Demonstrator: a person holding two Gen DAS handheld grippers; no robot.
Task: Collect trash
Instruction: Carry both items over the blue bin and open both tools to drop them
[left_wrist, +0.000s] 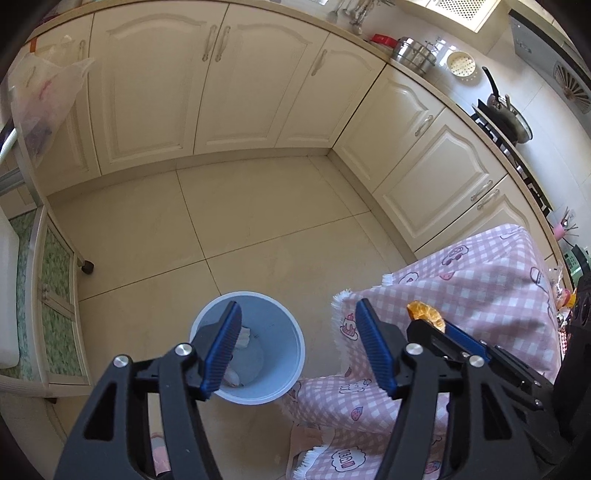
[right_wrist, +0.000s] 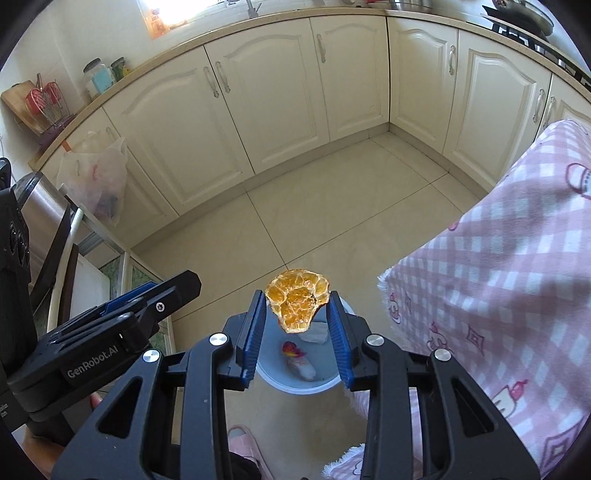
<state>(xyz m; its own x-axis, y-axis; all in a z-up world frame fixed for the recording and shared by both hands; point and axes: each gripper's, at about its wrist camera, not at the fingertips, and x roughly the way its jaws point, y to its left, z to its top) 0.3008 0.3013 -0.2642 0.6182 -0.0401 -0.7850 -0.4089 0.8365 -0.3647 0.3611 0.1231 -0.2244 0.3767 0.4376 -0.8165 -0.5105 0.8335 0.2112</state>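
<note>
Left wrist view: the left gripper (left_wrist: 295, 341) has its jaws spread with nothing between them; the round pale-blue plastic bin (left_wrist: 275, 384) sits on the tiled floor at 6 o'clock beneath the left blue ribbed pad, crumpled white scraps inside; the right gripper (left_wrist: 448, 334) at 3 o'clock carries the orange peel (left_wrist: 426, 314) beside the pink checked cloth (left_wrist: 491, 280)

Right wrist view: the right gripper (right_wrist: 297, 314) clamps the peel (right_wrist: 297, 304), a dry, wrinkled, flat piece standing upright, long axis vertical, directly above the bin (right_wrist: 295, 384) at 6 o'clock; I judge that release drops it in
</note>
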